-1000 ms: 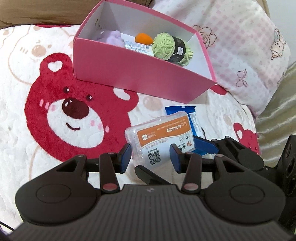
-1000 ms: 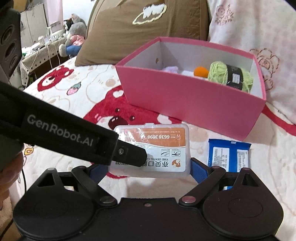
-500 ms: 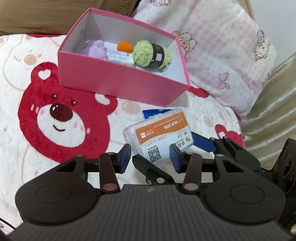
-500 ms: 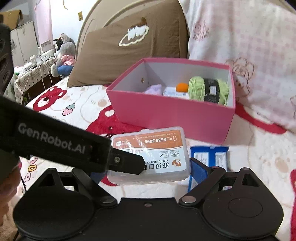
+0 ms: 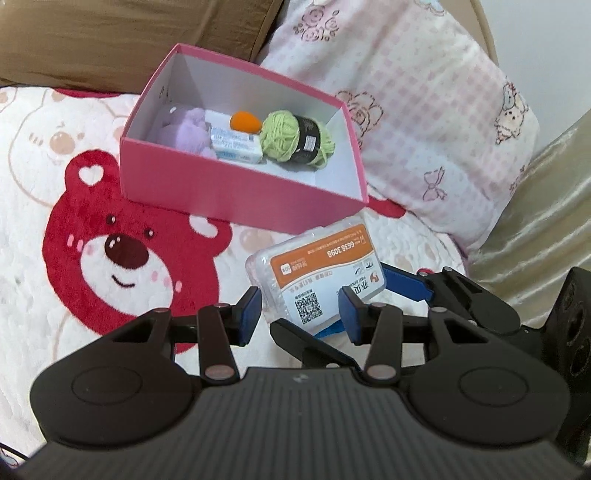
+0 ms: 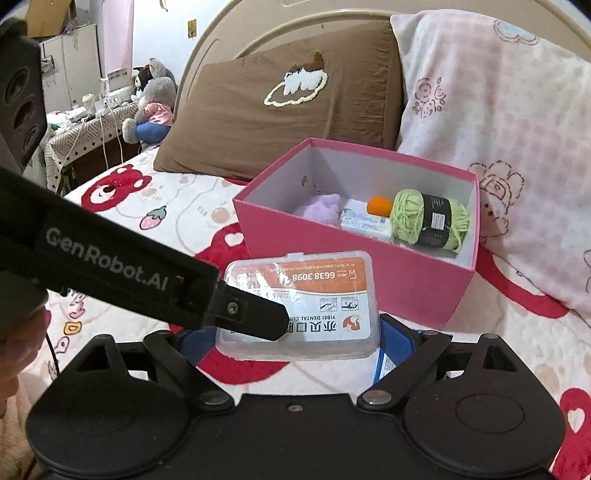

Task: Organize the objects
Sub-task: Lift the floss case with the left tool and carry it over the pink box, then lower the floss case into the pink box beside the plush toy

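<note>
The left gripper (image 5: pixel 299 310) is open, holding nothing. The right gripper (image 6: pixel 295 338) squeezes the clear floss box (image 6: pixel 301 302), lifted up. The pink box (image 6: pixel 354 273) waits at one o'clock; carry it level over the rim.

Bed w/ bear blanket (image 5: pixel 92 229), brown pillow (image 6: pixel 280 110), headboard (image 6: pixel 236 33).

between my right jaws sits the floss case (image 6: pixel 301 304), near side of the box (image 6: pixel 354 273); yarn (image 6: pixel 428 219) inside at right.
</note>
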`<state>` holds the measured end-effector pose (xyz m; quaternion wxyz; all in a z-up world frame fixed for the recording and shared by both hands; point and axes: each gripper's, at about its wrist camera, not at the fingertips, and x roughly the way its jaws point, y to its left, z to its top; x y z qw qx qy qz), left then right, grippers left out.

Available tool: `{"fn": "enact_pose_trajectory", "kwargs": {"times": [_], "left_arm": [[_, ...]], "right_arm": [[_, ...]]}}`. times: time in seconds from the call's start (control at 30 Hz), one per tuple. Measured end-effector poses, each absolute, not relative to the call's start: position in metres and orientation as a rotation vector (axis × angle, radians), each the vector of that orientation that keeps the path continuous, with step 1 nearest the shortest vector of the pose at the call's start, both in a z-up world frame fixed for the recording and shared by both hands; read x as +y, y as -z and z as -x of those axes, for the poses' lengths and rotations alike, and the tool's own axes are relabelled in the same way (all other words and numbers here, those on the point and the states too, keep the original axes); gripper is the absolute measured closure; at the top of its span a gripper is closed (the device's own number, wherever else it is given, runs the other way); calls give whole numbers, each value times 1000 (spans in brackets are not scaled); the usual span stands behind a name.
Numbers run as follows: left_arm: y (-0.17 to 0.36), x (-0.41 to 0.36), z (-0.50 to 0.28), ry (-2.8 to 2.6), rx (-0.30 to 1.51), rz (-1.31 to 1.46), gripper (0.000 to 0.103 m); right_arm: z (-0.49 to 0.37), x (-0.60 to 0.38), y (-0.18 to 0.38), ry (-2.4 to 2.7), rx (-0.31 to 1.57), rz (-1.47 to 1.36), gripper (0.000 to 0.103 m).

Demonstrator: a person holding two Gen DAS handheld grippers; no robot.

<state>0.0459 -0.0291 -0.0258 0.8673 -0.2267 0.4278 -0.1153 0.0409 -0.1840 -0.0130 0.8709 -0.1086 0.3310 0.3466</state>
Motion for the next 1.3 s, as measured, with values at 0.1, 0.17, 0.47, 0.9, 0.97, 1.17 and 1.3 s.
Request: {"fn": "enact_pose_trajectory", "kwargs": {"times": [0.1, 0.17, 0.47, 0.9, 0.97, 1.17, 1.3], "left_arm": [[18, -29, -49, 244, 878, 472, 60], [14, -28, -52, 244, 877, 475, 60], [-2, -21, -83, 240, 866, 491, 59], [-10, -13, -148, 158, 837, 439, 59], [-2, -10, -165, 149, 861, 457, 59], [25, -10, -217, 117, 922, 417, 58], [48, -11, -243, 108, 988, 412, 57]], "right_arm": [[-46, -186, 5, -737, 689, 225, 9], [-50, -187, 1, -744, 688, 220, 9], [-83, -180, -18, -762, 706, 208, 9], [-155, -158, -24, -795, 746, 156, 8], [-173, -157, -16, -790, 777, 111, 8], [-218, -150, 14, -775, 864, 35, 8], [-237, -138, 39, -740, 934, 78, 9]]}}
